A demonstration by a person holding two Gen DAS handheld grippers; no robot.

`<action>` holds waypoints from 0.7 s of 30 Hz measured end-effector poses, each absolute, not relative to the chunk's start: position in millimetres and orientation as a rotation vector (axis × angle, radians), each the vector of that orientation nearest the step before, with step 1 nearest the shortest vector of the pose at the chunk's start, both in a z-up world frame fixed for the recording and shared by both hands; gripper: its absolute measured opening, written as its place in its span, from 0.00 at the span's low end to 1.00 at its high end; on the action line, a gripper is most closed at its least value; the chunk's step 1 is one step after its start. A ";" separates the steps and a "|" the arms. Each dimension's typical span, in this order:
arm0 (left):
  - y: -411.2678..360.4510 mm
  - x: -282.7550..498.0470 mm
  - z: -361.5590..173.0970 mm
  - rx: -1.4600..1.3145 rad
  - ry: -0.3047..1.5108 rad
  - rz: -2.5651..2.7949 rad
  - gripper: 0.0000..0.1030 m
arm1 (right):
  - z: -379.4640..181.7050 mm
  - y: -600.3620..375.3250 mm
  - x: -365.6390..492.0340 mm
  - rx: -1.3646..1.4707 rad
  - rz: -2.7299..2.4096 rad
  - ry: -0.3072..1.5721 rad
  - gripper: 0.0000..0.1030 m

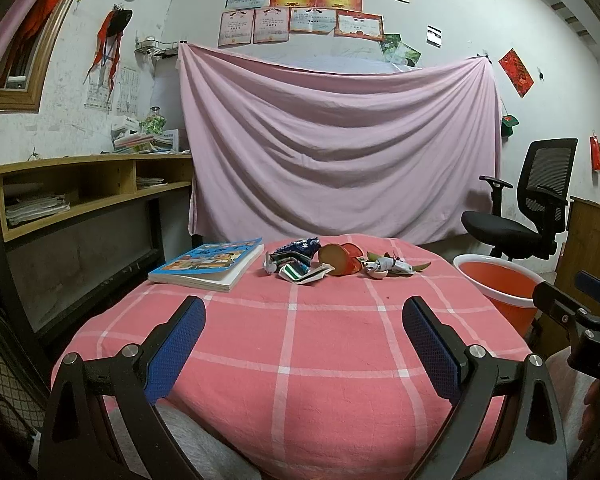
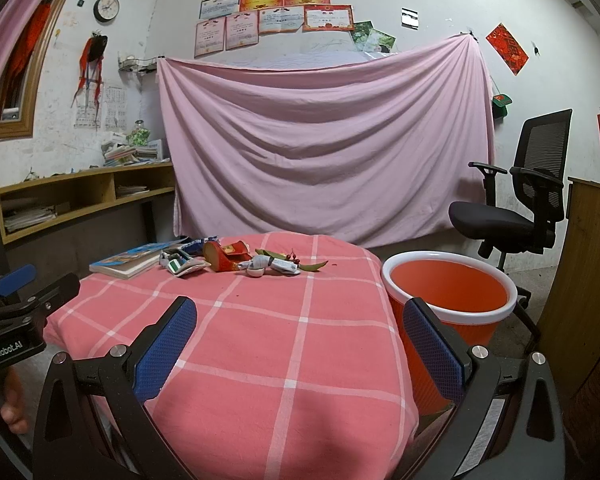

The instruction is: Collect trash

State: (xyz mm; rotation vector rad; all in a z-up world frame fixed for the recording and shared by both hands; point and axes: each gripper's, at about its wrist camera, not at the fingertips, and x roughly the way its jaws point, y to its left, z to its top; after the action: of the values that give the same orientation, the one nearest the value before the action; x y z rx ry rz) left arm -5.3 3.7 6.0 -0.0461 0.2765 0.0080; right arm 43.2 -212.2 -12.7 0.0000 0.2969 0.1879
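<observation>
Trash lies in a row at the far side of the pink checked table (image 1: 300, 340) (image 2: 260, 340): crumpled wrappers (image 1: 296, 264) (image 2: 182, 262), a red tipped-over cup (image 1: 342, 258) (image 2: 226, 255), and a white wrapper with green leaves (image 1: 388, 266) (image 2: 276, 265). An orange bin (image 1: 500, 284) (image 2: 448, 292) with a white rim stands on the floor right of the table. My left gripper (image 1: 304, 312) is open above the near half of the table, empty. My right gripper (image 2: 300, 314) is open too, over the table's right edge beside the bin, holding nothing.
A book (image 1: 208, 264) (image 2: 128, 260) lies at the table's far left. A black office chair (image 1: 528, 208) (image 2: 516, 208) stands behind the bin. A wooden shelf desk (image 1: 80, 192) runs along the left wall; a wooden cabinet (image 2: 580, 280) is at right. A pink sheet (image 1: 340, 140) hangs behind.
</observation>
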 end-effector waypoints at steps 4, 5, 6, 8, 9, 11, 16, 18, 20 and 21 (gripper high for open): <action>3.9 -5.6 6.2 -0.046 0.276 0.008 0.94 | -12.7 -212.8 43.1 0.000 0.188 0.296 1.00; 4.3 -5.9 6.6 -0.046 0.276 0.008 0.94 | -12.8 -212.8 43.2 0.000 0.187 0.296 1.00; 3.4 -5.5 5.7 -0.046 0.275 0.008 0.94 | -13.0 -212.9 43.3 0.000 0.188 0.296 1.00; 3.2 -5.4 5.5 -0.046 0.275 0.008 0.94 | -12.9 -213.0 43.2 0.000 0.188 0.297 1.00; 3.5 -5.6 5.7 -0.046 0.275 0.008 0.94 | -12.8 -213.1 43.2 0.000 0.188 0.297 1.00; 3.2 -5.5 5.4 -0.045 0.274 0.008 0.94 | -12.8 -213.2 43.0 0.000 0.188 0.296 1.00; 3.2 -5.7 5.4 -0.045 0.274 0.008 0.94 | -13.0 -213.4 43.3 0.000 0.188 0.296 1.00; 3.3 -5.8 5.5 -0.045 0.274 0.008 0.94 | -12.8 -213.4 43.2 0.000 0.188 0.296 1.00; 3.2 -5.8 5.4 -0.045 0.273 0.008 0.94 | -12.8 -213.5 43.3 0.000 0.188 0.296 1.00; 3.4 -5.9 5.5 -0.045 0.273 0.008 0.94 | -12.7 -213.5 43.3 0.000 0.188 0.296 1.00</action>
State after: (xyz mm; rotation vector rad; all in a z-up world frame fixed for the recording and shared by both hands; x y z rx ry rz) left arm -5.9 3.4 5.5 -0.0448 0.2735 0.0083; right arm 43.3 -213.5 -12.7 -0.0001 0.2960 0.1879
